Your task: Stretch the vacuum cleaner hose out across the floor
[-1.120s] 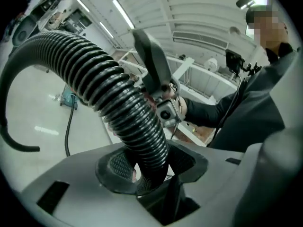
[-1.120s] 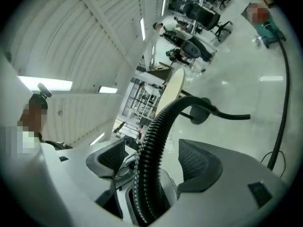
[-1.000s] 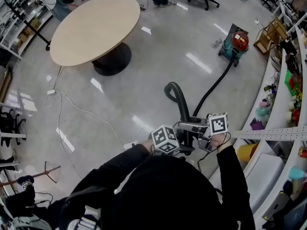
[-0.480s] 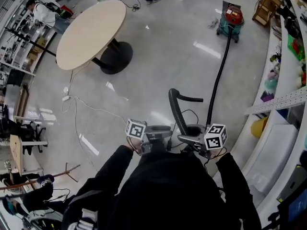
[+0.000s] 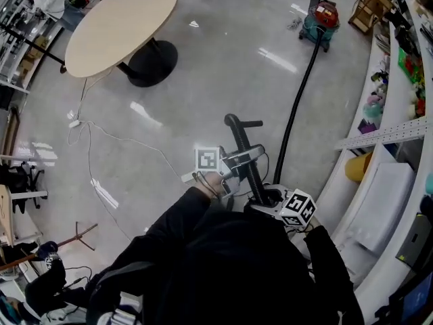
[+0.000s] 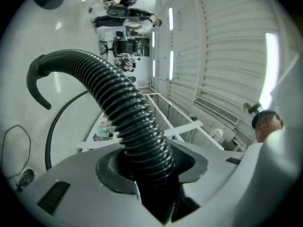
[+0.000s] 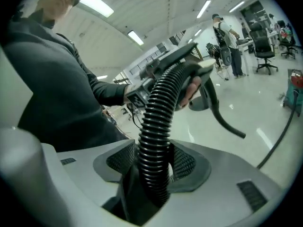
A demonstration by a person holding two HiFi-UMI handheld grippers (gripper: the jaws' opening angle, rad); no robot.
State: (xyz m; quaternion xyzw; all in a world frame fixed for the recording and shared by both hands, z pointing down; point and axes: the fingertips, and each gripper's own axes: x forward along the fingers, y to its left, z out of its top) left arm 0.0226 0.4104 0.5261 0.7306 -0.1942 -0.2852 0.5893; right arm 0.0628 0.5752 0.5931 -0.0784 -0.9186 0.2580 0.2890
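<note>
This looks like a large lab or workshop hall, not a home. The polished grey floor (image 5: pixel 223 73) is wide and open. On it stands an oval table (image 5: pixel 115 22) on a black pedestal, and loose cables (image 5: pixel 122 141) trail to a power strip (image 5: pixel 73 123). Equipment racks (image 5: pixel 17 42) line the left edge, and curved white counters (image 5: pixel 338 185) on the right carry cluttered supplies. A red vacuum cleaner (image 5: pixel 323 17), wheeled office chairs (image 7: pixel 263 46) and ceiling strip lights (image 7: pixel 97 4) fit such a place.

one hose (image 5: pixel 237 135), one vacuum cleaner (image 5: pixel 323 20), one round table (image 5: pixel 118 22) and one white cable (image 5: pixel 115 141) are being counted; two grippers are being noted, left gripper (image 6: pixel 154 174) and right gripper (image 7: pixel 151 169), jaws having just been closing on the hose.
</note>
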